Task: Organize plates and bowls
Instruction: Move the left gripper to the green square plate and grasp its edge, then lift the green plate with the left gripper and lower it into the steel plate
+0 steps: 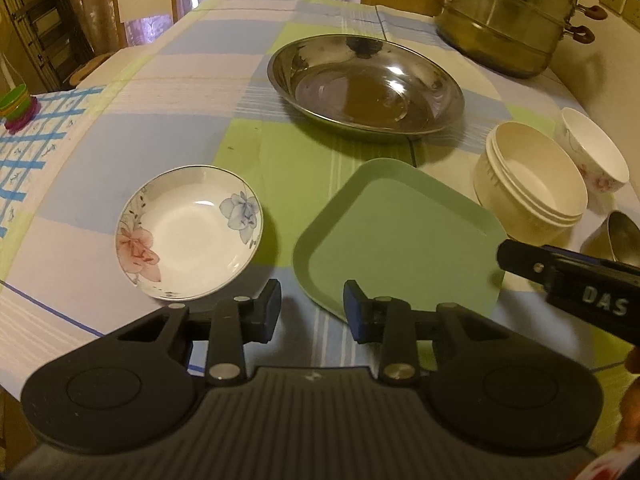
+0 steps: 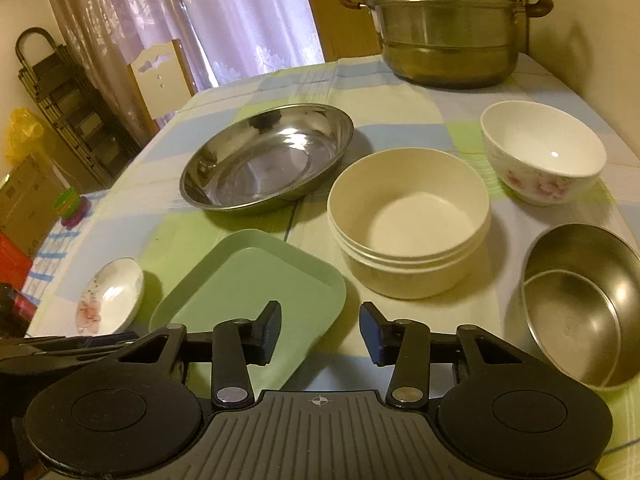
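A: Item one, the left gripper (image 1: 312, 310). Its jaws are standing apart with nothing between them, hanging over the near corner of the green square plate (image 1: 400, 240). No earlier picture, so nothing to add on motion.

B: Item two, the right gripper (image 2: 320, 330). It is also gaping and holding nothing; the same plate's near edge is lying just ahead of its left finger.

A: Likely reason: both claws are converging on that plate to lift it by its rim. The flowered saucer (image 1: 190, 232) is sitting just ahead-left of the left claw, the steel basin (image 1: 366, 88) well ahead.

B: The right view is adding what the left barely shows: the steel bowl (image 2: 580, 308) to the claw's right. The stacked cream bowls (image 2: 408, 222) are sitting ahead, the flowered rice bowl (image 2: 542, 160) beyond them, the steamer pot (image 2: 448, 24) far ahead.
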The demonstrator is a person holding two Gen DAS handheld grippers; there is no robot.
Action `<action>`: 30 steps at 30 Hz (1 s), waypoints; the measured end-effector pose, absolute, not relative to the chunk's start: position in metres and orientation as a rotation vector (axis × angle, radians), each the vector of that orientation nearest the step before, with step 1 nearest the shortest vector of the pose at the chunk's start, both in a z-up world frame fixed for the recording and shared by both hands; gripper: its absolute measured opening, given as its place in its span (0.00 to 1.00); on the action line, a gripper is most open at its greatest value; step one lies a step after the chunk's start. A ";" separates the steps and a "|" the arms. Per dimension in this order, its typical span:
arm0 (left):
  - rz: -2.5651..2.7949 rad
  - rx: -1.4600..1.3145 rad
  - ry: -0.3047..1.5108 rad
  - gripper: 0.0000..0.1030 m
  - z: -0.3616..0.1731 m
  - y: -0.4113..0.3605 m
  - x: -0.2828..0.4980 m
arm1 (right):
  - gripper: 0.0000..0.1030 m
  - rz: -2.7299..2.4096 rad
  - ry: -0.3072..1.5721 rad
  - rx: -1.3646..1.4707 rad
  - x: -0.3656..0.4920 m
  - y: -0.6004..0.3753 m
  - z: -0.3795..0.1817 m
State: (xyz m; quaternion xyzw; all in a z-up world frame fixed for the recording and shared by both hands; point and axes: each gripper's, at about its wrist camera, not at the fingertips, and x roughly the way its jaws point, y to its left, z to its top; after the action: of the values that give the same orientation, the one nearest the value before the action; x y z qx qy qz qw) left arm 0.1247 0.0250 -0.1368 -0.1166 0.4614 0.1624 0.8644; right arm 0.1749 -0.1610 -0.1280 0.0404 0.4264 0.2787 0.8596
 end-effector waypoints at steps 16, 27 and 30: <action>0.358 -0.239 0.966 0.20 -0.145 0.032 0.141 | 0.22 0.547 0.898 0.050 0.193 -0.147 -0.148; 0.338 -0.207 0.978 0.10 -0.140 0.032 0.138 | 0.08 0.546 0.906 0.026 0.193 -0.146 -0.143; 0.331 -0.187 0.965 0.10 -0.133 0.029 0.134 | 0.08 0.556 0.896 0.018 0.189 -0.149 -0.135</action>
State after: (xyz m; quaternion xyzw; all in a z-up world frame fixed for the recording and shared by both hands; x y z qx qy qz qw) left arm 0.1336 0.0287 -0.1328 -0.0892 0.4610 0.1583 0.8686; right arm 0.1892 -0.1489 -0.1354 0.0084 0.4274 0.2651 0.8643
